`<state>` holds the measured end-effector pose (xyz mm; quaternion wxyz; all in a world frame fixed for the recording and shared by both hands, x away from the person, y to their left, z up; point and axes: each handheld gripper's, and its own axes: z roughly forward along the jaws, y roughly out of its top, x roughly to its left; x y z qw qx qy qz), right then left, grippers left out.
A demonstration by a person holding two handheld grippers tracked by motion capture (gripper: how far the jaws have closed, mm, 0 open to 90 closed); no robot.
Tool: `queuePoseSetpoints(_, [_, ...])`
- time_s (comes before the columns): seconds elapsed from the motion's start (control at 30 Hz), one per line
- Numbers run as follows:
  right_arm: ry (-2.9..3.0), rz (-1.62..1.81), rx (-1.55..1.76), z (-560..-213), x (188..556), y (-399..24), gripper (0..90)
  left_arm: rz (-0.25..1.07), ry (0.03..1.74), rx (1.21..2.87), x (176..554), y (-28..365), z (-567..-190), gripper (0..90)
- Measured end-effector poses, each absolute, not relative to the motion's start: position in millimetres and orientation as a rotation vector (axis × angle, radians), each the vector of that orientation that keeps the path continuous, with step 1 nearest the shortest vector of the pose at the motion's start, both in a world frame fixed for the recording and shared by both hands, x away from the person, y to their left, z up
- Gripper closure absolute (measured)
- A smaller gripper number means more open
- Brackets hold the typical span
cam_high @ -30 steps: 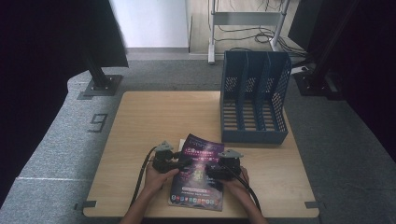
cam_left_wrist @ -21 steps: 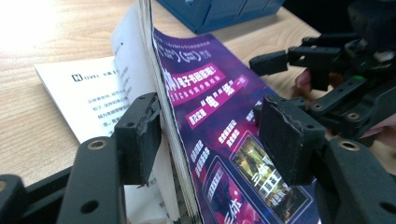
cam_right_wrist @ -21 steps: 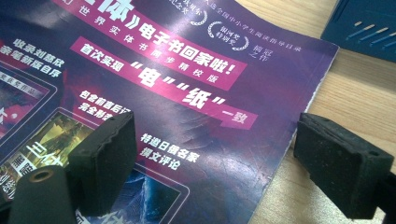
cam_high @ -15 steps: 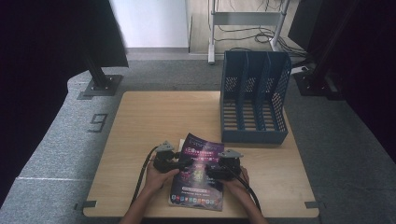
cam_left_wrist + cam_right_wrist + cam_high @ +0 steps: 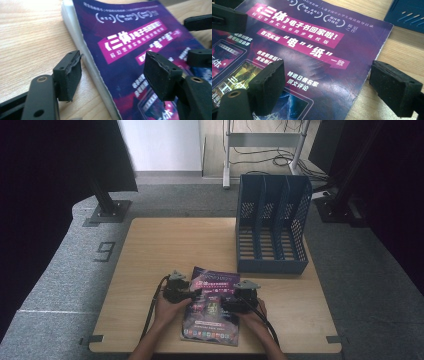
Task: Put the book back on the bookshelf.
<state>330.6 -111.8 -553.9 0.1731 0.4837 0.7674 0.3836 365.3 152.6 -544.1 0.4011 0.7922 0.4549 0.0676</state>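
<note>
High view: a purple glossy paperback magazine lies flat at the near edge of the pale wooden table, partly hidden beneath two hands. The left gripper, jaws just widened, straddles its spine; the right gripper gapes across its far edge. Cover reads "三体"; smaller print blurs.

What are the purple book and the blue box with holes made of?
The purple paperback book looks like paper with a glossy cover: it shines, and its edge is frayed. The blue slotted file rack seems moulded plastic, matte, with perforated walls.
</note>
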Motion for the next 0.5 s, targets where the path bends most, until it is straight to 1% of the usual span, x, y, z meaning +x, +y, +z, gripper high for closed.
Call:
queuePoseSetpoints(0.17, [2.177,1.088,1.372,-554,331,-112,13.3,0.148,1.148,1.996,366,149,-544,28.6])
queuePoseSetpoints(0.33, [2.179,1.088,1.369,-554,331,-112,13.2,0.127,1.15,1.973,366,152,-541,29.6])
queuePoseSetpoints(0.4, [2.183,1.087,1.366,-554,331,-112,13.1,0.126,1.127,1.953,364,153,-537,31.1])
queuePoseSetpoints(0.5, [2.184,1.087,1.366,-554,331,-112,13.1,0.049,1.074,1.896,362,156,-528,35.1])
